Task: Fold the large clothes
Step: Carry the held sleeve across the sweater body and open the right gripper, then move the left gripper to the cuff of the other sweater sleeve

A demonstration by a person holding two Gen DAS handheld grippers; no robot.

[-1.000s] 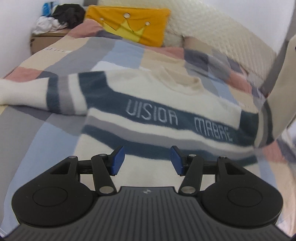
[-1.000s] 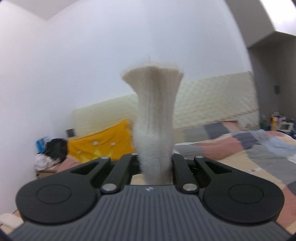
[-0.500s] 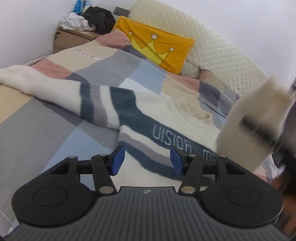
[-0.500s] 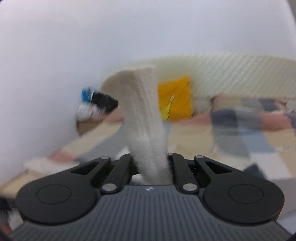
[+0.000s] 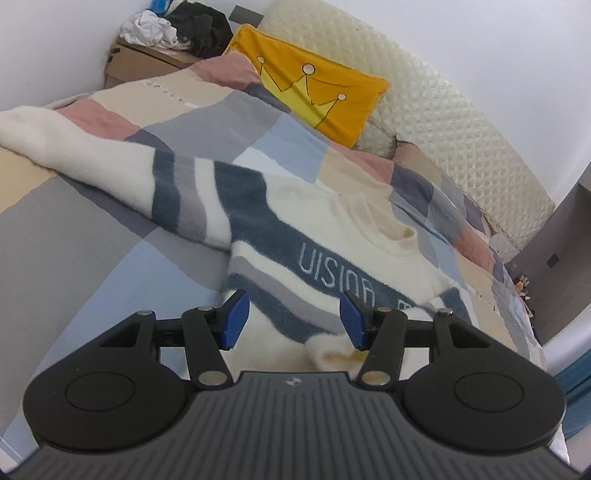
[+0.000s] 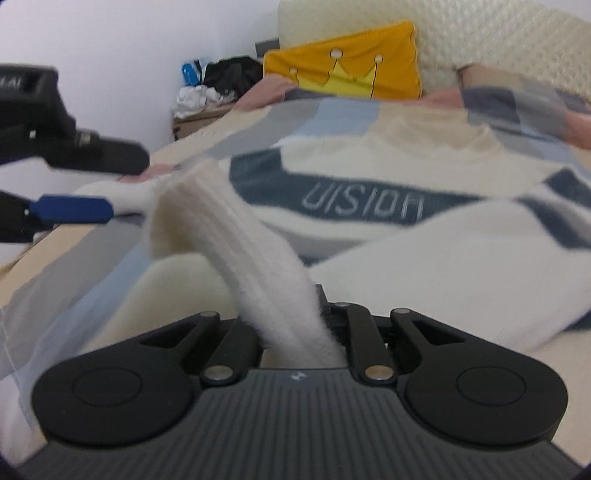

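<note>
A cream sweater (image 5: pixel 325 229) with navy and grey stripes and the word "UISION" lies face up on the bed; it also shows in the right wrist view (image 6: pixel 369 177). Its left sleeve (image 5: pixel 74 147) stretches out to the left. My left gripper (image 5: pixel 293 325) is open and empty, low over the sweater's lower body. My right gripper (image 6: pixel 295 332) is shut on the ribbed cuff of the right sleeve (image 6: pixel 236 236), which is folded across the sweater's front. The left gripper's blue fingertip (image 6: pixel 70 210) shows at the left of the right wrist view.
The bed has a patchwork cover (image 5: pixel 92 258) in grey, blue, beige and pink. A yellow crown pillow (image 5: pixel 310 96) leans on the quilted headboard (image 5: pixel 443 122). A cardboard box with a heap of clothes (image 5: pixel 173 29) stands at the back left by the wall.
My right gripper has swung the held sleeve from high in the air down and across the sweater's front. My left gripper has shifted left and lower over the sweater, still open.
</note>
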